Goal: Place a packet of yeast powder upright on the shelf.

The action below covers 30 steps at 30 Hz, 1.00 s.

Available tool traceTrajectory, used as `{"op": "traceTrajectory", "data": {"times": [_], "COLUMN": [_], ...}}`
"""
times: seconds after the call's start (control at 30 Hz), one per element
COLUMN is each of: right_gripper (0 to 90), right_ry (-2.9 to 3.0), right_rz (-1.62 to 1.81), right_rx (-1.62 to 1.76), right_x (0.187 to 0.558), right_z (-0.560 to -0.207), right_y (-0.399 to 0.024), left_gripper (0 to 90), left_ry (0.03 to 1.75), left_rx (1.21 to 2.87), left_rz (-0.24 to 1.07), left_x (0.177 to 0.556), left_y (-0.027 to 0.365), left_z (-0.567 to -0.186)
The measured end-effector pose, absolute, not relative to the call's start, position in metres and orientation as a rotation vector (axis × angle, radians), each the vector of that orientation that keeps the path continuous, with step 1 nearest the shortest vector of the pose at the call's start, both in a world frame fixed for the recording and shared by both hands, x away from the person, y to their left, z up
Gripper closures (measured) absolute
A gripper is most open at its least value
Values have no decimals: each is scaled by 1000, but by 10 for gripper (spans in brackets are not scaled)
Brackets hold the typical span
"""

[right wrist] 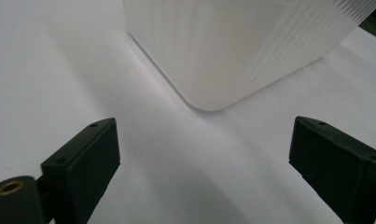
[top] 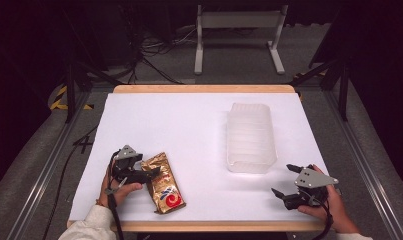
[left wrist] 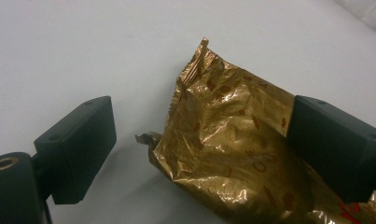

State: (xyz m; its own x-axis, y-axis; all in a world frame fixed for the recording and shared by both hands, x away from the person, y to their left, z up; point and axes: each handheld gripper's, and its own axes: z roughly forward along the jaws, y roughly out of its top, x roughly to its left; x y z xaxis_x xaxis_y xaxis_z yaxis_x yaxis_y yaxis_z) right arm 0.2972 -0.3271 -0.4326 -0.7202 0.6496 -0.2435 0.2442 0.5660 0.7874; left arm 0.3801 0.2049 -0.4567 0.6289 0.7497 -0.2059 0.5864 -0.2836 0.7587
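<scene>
gold packet (top: 162,183) lies between the wide-open left tongs (top: 148,175); right tongs (top: 285,181) gape empty near the bin (top: 250,137).

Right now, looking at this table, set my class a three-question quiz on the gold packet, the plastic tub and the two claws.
1. True or false: the left claw is shut on the crinkled gold foil snack packet.
2. The ribbed translucent plastic tub stands: A) upside down on the packet, B) on the white table ahead of the right claw, C) held in a claw.
3. Fill in: the right claw's jaws stand ____.

Key: 1 false, its jaws are open around the packet's end; 2 B; 3 open.
</scene>
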Motion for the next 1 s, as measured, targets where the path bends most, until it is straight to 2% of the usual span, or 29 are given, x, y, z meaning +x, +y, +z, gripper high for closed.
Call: {"op": "traceTrajectory", "data": {"times": [0.1, 0.13, 0.2, 0.23, 0.3, 0.33, 0.4, 0.53, 0.7, 0.8, 0.9, 0.97, 1.0], "right_gripper": [92, 92, 92, 92, 92, 92, 92, 92, 92, 92, 91, 91, 92], "right_ry": [2281, 2283, 2285, 2284, 2289, 2290, 2292, 2294, 2292, 2282, 2280, 2281, 2280], "right_rz": [1039, 1039, 1038, 1037, 1032, 1034, 1030, 1030, 1033, 1036, 1032, 1033, 1033], "right_rx": [717, 721, 720, 715, 709, 710, 715, 713, 710, 708, 721, 719, 712], "right_x": [297, 297, 297, 297, 297, 297, 298, 298, 297, 297, 297, 297, 297], "right_z": [-432, -432, -433, -433, -433, -433, -433, -433, -433, -432, -432, -432, -432], "right_y": [-328, -328, -328, -327, -326, -326, -327, -326, -326, -327, -328, -328, -327], "left_gripper": [147, 168, 237, 237, 362, 383, 542, 648, 698, 765, 749, 637, 637], "left_ry": [1061, 1083, 1079, 1067, 1038, 1027, 1010, 998, 974, 925, 957, 987, 1000], "left_rx": [1973, 1947, 1939, 1935, 1936, 1938, 1924, 1922, 1889, 1893, 1876, 1855, 1840], "left_rz": [187, 121, 94, 68, 39, 37, 30, 55, 44, 65, 73, 58, 43], "left_x": [381, 382, 382, 382, 381, 381, 381, 379, 377, 375, 375, 376, 377], "left_y": [205, 207, 208, 210, 211, 211, 216, 219, 225, 227, 229, 232, 234], "left_z": [-458, -459, -459, -459, -458, -457, -456, -454, -457, -454, -455, -457, -459]}}
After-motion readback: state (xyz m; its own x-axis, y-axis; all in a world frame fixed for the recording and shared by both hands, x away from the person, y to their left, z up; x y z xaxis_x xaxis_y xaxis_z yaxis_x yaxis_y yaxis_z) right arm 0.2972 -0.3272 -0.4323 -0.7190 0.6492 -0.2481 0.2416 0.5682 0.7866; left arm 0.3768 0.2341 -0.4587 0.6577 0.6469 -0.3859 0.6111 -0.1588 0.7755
